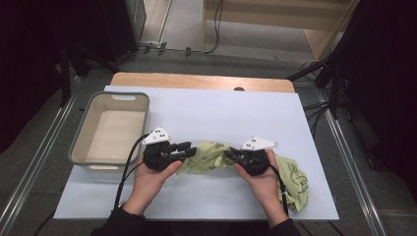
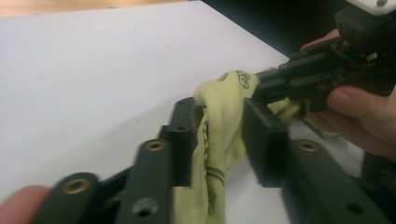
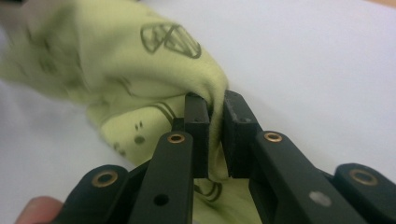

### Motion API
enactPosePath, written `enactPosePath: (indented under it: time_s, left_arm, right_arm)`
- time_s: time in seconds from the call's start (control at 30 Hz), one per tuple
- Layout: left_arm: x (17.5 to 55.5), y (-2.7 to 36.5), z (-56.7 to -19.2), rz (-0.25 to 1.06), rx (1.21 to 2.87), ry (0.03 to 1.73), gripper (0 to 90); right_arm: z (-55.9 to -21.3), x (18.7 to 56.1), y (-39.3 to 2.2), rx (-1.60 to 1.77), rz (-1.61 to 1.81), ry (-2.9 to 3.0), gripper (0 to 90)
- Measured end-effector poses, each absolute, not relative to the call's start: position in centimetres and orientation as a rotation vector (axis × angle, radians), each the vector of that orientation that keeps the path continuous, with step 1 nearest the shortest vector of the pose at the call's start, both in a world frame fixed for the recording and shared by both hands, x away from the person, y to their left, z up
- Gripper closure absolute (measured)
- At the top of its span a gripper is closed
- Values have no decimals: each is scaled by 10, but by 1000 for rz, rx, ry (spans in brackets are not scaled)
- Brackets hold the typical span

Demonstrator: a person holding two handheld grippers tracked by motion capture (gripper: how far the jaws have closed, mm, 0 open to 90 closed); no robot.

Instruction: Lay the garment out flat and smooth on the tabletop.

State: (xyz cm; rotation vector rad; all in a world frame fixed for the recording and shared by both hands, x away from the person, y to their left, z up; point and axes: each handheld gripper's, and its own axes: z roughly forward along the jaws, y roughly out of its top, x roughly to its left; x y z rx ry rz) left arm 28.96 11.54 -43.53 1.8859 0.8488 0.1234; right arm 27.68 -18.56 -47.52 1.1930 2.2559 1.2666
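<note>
On the white-covered worktop [image 1: 211,110], near its front edge, one pale yellow-green printed cotton garment [image 1: 212,156] lies bunched into a rope-like roll between the two hands, with its loose remainder spread flat at the person's right [image 1: 294,181]. One left claw [image 1: 185,149], black with two jaws, comes in from the garment's left end; in the left gripper view [image 2: 219,135] a hanging fold of the cloth passes between its jaws, which stand partly spread, and whether the pads press on the fabric cannot be told for sure. One right claw [image 1: 230,154] meets the roll from the opposite side; in the right gripper view [image 3: 215,135] its jaws are pressed nearly together, pinching a thin fold of the garment's edge. Judged from this arrangement, the cloth is taken at two separated points so that it can be lifted, stretched or turned without sagging in the middle. One beige rectangular plastic tub with a grey rim [image 1: 84,129] stands at the left of the worktop, just beside the left hand [image 1: 150,179], with nothing in it; its nearness suggests it is there to receive the garment. Count: garments, one; claws, two; hands, two, the right hand [image 1: 265,184] resting partly over the cloth; tubs, one.
</note>
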Motion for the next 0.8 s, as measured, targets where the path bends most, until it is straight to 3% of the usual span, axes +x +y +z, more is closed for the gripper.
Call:
enactPosePath:
  time_s: [0.07, 0.27, 0.47, 0.6, 0.7, 0.8]
  left_arm:
    - [290, 115, -441, 138, 1893, 868, 536]
    - [290, 112, -467, 126, 1950, 909, 507]
    - [284, 97, -490, 111, 2032, 900, 492]
    - [277, 82, -500, 152, 2120, 862, 478]
    - [277, 75, -505, 180, 2159, 875, 488]
    - [276, 74, -505, 216, 2204, 862, 691]
  right_arm:
    - [-477, 291, -197, 1291, 1312, 2240, 755]
    - [-473, 320, -220, 1495, 1181, 2110, 533]
    - [-464, 311, -230, 1434, 1260, 2107, 462]
    - [-469, 304, -218, 1335, 1225, 2197, 320]
    - [-475, 306, -209, 1318, 1111, 2249, 317]
    - [-479, 310, -206, 1320, 1021, 2273, 613]
